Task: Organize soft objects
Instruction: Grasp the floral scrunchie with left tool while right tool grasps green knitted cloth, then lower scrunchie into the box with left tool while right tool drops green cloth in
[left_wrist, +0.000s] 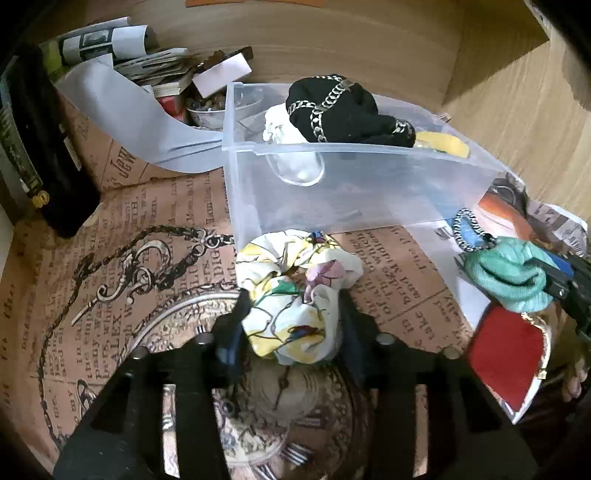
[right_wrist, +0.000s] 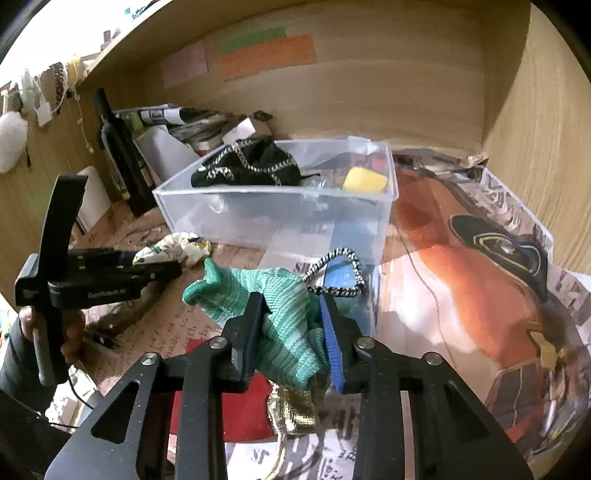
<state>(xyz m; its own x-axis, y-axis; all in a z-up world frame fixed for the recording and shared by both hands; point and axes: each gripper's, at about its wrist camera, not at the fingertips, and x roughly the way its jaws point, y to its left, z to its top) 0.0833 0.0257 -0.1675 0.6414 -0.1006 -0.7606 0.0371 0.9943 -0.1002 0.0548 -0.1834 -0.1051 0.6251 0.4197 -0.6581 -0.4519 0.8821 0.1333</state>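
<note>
My left gripper (left_wrist: 291, 314) is shut on a white floral cloth bundle (left_wrist: 295, 295), held just in front of the clear plastic bin (left_wrist: 332, 184). The bundle also shows in the right wrist view (right_wrist: 177, 247). My right gripper (right_wrist: 291, 321) is shut on a teal knitted cloth (right_wrist: 273, 314), held to the right of the bin; the cloth also shows in the left wrist view (left_wrist: 509, 277). A black-and-white cord loop (right_wrist: 340, 273) hangs at that cloth. The bin holds a black cloth with chain trim (left_wrist: 343, 110), a white cloth (left_wrist: 280, 125) and a yellow sponge (right_wrist: 365, 179).
A red pouch with gold trim (right_wrist: 240, 402) lies under my right gripper. A dark bottle (right_wrist: 118, 155), a grey file holder with papers (left_wrist: 122, 110) and a small bowl (left_wrist: 207, 110) stand at the back left. Wooden walls close the back and right. Printed paper covers the surface.
</note>
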